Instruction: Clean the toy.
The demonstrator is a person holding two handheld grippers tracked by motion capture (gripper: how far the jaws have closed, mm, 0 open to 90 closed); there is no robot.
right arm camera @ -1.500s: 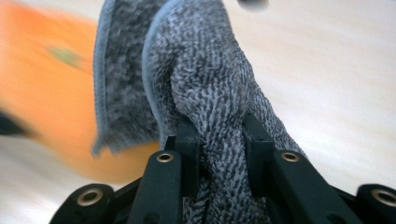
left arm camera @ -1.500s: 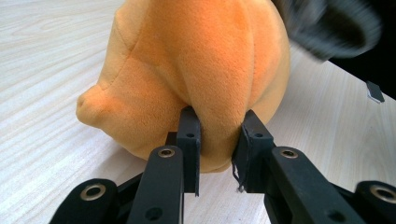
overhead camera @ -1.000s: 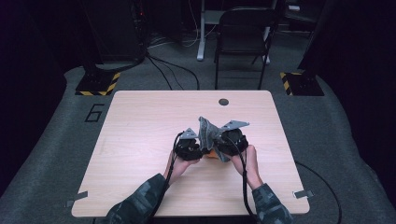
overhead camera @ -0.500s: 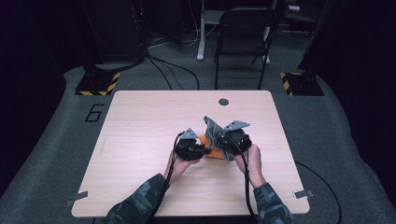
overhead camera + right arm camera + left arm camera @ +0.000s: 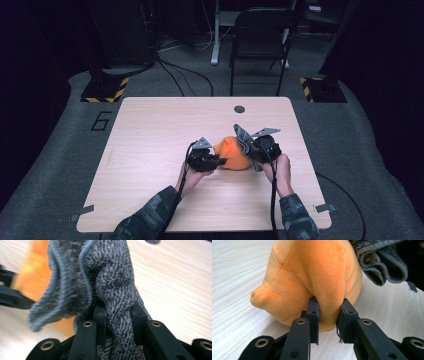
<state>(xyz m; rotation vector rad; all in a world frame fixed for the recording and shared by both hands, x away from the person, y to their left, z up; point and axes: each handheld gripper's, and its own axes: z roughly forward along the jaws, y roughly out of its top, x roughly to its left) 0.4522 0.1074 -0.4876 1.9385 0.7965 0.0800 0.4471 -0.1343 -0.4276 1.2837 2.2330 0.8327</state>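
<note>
Centrally on the tabletop [image 5: 150, 150] sits my orange plush toy [image 5: 234, 155]: light, soft, yielding. My left tool [image 5: 328, 315] pinches a fold of its fabric; my right tool [image 5: 117, 315], beside the toy, clamps a limp grey knitted cloth [image 5: 112, 285], best held bunched.

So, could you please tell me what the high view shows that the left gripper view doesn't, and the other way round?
The high view alone takes in the whole table, the chair behind it, both hands and the right gripper clamped on the grey cloth. The left gripper view alone shows, close up, the left gripper pinching a fold of the orange plush between its jaws. Both views share the plush, the cloth beside it and the wooden tabletop.
</note>
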